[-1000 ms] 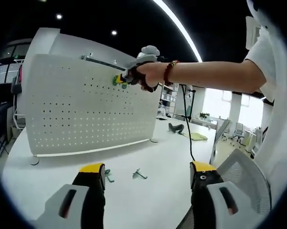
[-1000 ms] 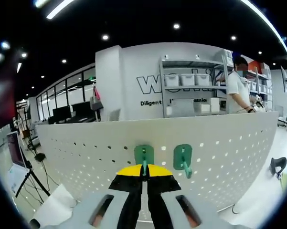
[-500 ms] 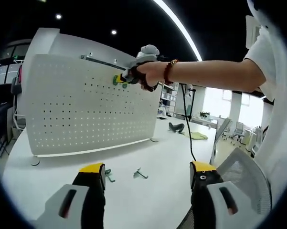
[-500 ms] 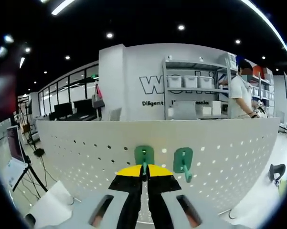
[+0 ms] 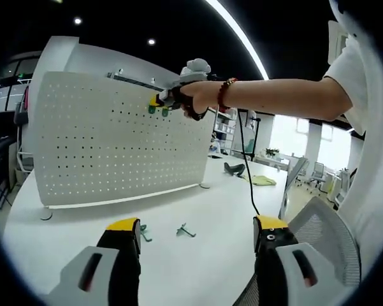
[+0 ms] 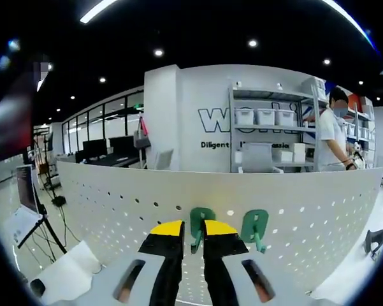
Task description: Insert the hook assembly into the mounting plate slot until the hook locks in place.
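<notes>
Near the top edge of the white perforated metal mounting plate [image 6: 293, 210], the right tool [image 6: 196, 227] has its yellow-tipped black jaws nearly closed around a green plastic hook assembly [image 6: 199, 224]. The hook's flat rounded backing sits against the panel face. A second green plastic hook [image 6: 255, 227] hangs just beside it on the plate, apparently already seated.

Judgement on the step in hand: the hook appears to be at the seating stage. Good practice is to keep the backing flush and square to the plate, press straight into the slot, then draw downward until it catches. Release should follow only once the hook resists a light tug. Twisting risks a half-engaged tab; whether the tab is locked cannot be told.

In the left gripper view, the left tool [image 5: 194, 233] hovers low over the white matt surface [image 5: 64, 236], jaws wide apart and empty. Two spare small green hooks [image 5: 186, 231] lie on the surface between and ahead of its jaws. The person's hand [image 5: 194, 99], wearing a beaded bracelet, holds the right tool at the plate's upper edge.

Materials: the plate is thin, slightly curved sheet with regular round holes, standing upright on small feet. The hooks look like smooth, rigid moulded plastic.
</notes>
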Demonstrator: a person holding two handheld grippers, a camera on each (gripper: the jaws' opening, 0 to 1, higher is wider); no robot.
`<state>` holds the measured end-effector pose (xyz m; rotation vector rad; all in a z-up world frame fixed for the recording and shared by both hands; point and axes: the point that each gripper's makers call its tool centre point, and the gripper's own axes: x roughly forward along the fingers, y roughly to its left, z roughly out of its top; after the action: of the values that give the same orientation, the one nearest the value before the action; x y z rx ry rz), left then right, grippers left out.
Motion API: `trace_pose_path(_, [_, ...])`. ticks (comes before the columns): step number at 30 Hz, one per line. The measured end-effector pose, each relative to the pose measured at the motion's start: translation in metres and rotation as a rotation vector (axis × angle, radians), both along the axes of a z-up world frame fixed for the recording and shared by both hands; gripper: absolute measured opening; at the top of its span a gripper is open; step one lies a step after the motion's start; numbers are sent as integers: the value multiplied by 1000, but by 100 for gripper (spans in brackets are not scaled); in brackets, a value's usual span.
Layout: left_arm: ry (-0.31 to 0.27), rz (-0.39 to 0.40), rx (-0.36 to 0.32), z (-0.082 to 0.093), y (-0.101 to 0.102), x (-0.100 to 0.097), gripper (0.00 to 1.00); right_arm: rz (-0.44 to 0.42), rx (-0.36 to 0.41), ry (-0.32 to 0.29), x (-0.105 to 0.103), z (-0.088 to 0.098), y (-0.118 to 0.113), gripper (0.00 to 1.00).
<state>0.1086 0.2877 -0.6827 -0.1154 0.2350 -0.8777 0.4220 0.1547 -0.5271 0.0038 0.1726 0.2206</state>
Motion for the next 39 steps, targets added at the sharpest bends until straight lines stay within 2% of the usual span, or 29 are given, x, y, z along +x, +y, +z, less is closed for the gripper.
trace_pose_path(10, [-6,-2,4,1,-3,-1,74,15,-3,-14,-6,-2,1,13])
trace_pose_path(19, [-6,7,-5,4,-5,-3,74,34,13,-25,-21,-4,-2,15])
trace_pose_path(24, [-19,8,12,8,-5,-4,74,36,26,-41,-32,-2,-6,15])
trace_pose_path(32, [-18,11,42,9,-7,-9,73,46,48,-43,-48,-10,-13,15])
trace_pose_path(39, [-23,19,67,13,-9,-10,72,89,60,-32,-65,-23,-12,15])
